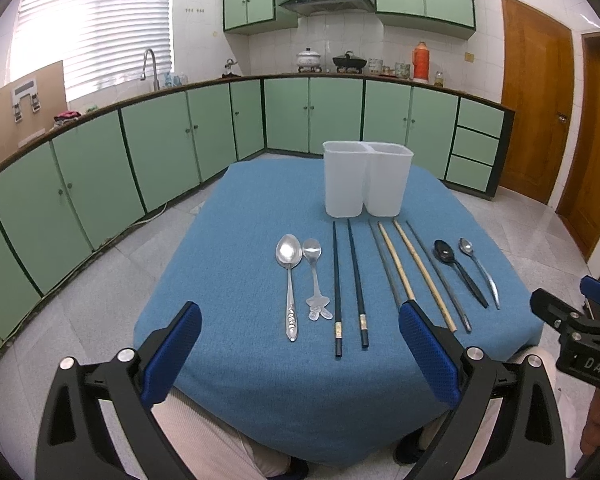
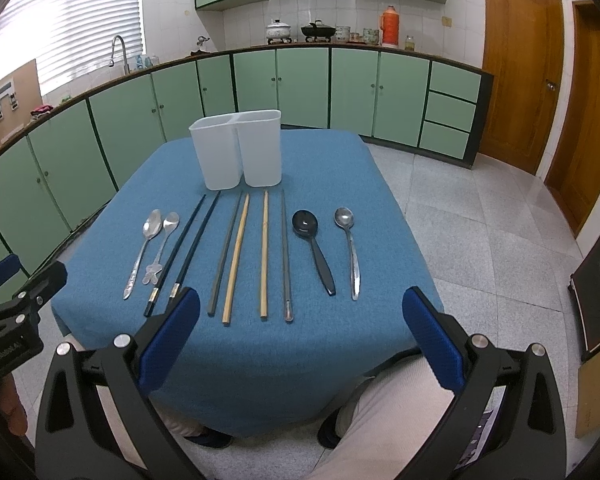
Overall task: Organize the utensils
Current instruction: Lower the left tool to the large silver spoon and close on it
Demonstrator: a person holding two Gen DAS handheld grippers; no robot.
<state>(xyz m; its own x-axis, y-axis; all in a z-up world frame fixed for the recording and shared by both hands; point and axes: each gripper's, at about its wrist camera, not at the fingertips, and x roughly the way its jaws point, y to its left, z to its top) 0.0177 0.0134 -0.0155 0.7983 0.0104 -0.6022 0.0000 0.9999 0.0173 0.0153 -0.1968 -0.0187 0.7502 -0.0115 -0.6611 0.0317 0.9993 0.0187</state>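
On the bench [image 2: 340,168], both claws [image 1: 300,344] [image 2: 300,336] are held apart, empty; thin chopsticks [image 2: 264,252] could be pinched together or slip when gripped.

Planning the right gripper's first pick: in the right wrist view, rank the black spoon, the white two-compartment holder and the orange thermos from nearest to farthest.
1. Black spoon, on the cloth, right of the chopsticks.
2. White two-compartment holder, at the table's far edge.
3. Orange thermos, on the back counter.
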